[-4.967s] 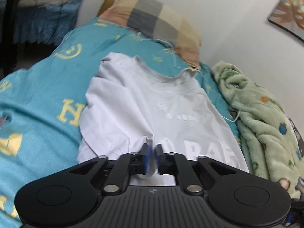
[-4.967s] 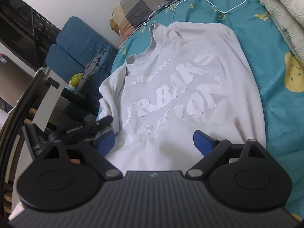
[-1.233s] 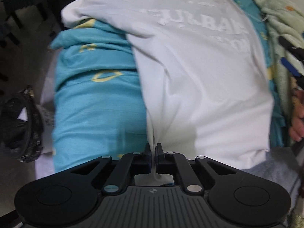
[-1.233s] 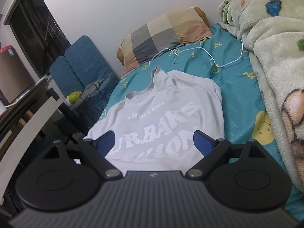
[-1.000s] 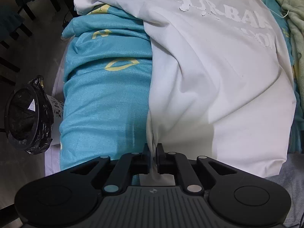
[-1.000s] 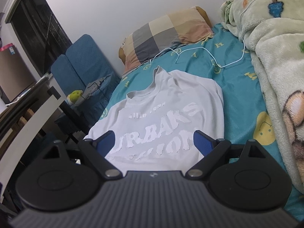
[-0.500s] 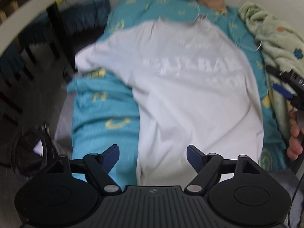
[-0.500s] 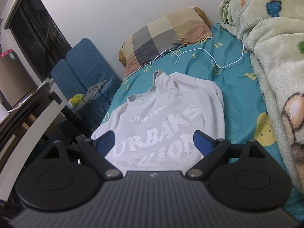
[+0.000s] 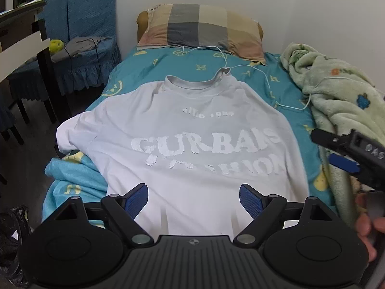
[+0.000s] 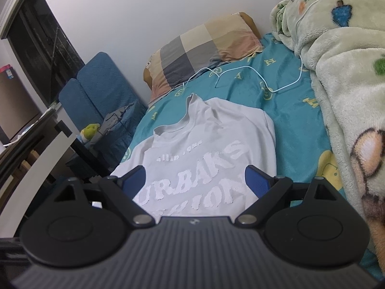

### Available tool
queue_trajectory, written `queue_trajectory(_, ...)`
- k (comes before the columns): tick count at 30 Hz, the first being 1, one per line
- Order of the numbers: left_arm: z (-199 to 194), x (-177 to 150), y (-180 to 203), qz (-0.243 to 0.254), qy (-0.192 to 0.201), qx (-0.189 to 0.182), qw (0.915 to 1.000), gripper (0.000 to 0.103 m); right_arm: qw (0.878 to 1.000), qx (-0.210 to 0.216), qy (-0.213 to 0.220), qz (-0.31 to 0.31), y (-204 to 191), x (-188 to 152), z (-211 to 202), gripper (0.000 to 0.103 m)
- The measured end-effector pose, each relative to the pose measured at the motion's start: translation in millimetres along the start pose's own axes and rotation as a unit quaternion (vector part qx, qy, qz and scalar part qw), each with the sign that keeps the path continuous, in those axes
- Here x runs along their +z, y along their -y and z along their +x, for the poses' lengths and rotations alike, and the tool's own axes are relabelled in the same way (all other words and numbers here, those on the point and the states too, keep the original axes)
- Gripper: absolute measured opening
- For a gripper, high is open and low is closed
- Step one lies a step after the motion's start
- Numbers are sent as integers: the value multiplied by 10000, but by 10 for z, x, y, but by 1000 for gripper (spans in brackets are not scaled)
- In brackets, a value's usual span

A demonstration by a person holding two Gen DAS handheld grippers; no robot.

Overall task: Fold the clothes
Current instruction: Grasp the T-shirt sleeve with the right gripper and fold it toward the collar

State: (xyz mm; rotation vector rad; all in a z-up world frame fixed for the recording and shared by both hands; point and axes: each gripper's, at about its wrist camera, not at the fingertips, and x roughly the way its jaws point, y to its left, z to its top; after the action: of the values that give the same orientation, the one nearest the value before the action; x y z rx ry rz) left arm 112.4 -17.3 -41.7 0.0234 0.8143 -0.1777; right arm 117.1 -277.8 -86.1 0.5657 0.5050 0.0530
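White T-shirt (image 9: 192,130) lies spread face up on the teal bedsheet (image 9: 149,65), collar toward the checked pillow (image 9: 202,27), raised white lettering across the chest. Its left sleeve drapes over the bed's edge; hem lies nearest the cameras, in soft creases.

Left gripper (image 9: 193,198): jaws wide and opening, blue pads clear of the cloth, nothing between them; it hangs above the shirt's hem.

Right gripper (image 10: 195,180): jaws spread wide, nothing held, poised over the shirt's lower right part. In the left wrist view it shows at the right edge, held by a hand (image 9: 367,226).

White cable (image 10: 262,82) trails across the sheet between pillow and collar. Green fleece blanket (image 10: 336,72) is heaped along the wall side, just beside the shirt. Blue chair (image 9: 81,24) stands off the bed's left side
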Motion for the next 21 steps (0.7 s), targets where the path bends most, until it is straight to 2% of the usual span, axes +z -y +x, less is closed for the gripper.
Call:
queue_trajectory(6,248,-161,-140,-131,-18,195,9997,85,10000,-40,-43,69,40,18,70,91)
queue_trajectory(14,127,-182,-170,11,233,250,9994,85,9996,-176,-95,-175,-27,25,158,91)
queue_trajectory(18,83,-192,-190,-46,346,197,9992,86,9995,-180,-159,-212,-47,296,274,91)
queue_trajectory(21,105,-208,-215,-108,309,170,9993,87,9994,-269,-109,207,139,637,445,91)
